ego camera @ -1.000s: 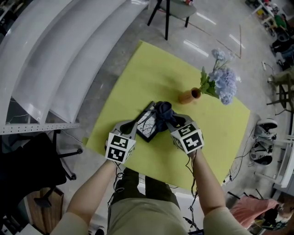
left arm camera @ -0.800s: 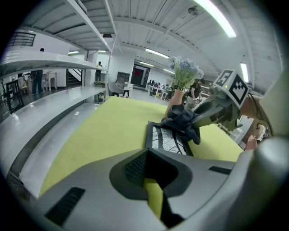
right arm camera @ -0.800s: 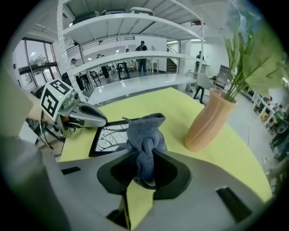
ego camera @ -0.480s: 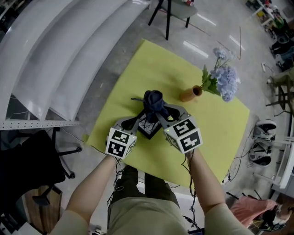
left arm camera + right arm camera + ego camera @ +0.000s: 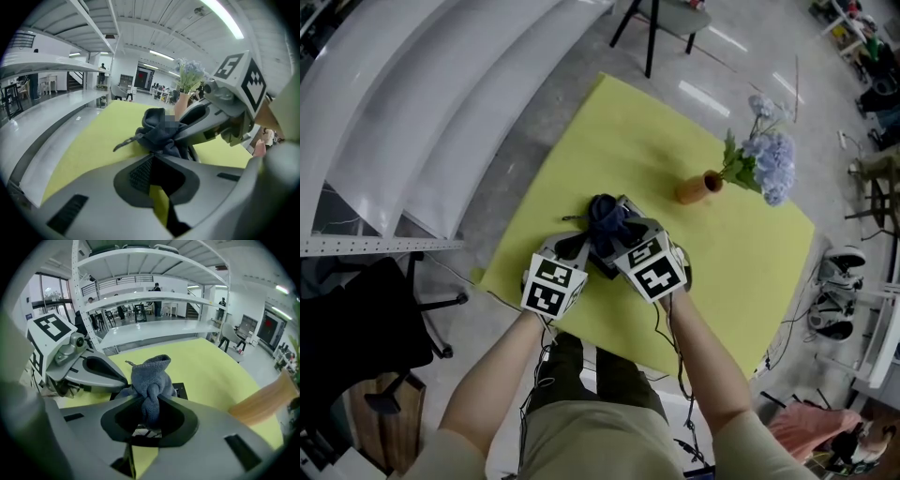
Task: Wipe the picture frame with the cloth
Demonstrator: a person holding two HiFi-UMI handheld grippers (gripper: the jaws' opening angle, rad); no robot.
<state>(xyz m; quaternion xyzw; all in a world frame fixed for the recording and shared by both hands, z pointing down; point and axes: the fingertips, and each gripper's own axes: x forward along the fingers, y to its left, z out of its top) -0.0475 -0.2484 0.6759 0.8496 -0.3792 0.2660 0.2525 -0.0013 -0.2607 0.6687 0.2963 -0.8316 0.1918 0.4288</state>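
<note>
A black picture frame (image 5: 602, 266) lies on the yellow-green mat (image 5: 609, 141), mostly hidden under both grippers. My left gripper (image 5: 581, 246) is shut on the frame's near-left edge; in the left gripper view its jaws (image 5: 152, 157) meet with a dark edge between them. My right gripper (image 5: 614, 239) is shut on a bunched dark blue cloth (image 5: 605, 216), pressed onto the frame. In the right gripper view the cloth (image 5: 151, 378) sticks up from the jaws, with the frame's black corner (image 5: 182, 391) behind it.
A small brown vase (image 5: 698, 187) with pale blue flowers (image 5: 769, 159) lies on its side on the mat, far right of the grippers. Chair legs (image 5: 649, 37) stand beyond the mat's far corner. White shelving (image 5: 403, 122) runs along the left.
The right gripper has dragged the cloth leftward across the frame, and both grippers now sit closer together. The left gripper keeps its hold on the frame.
</note>
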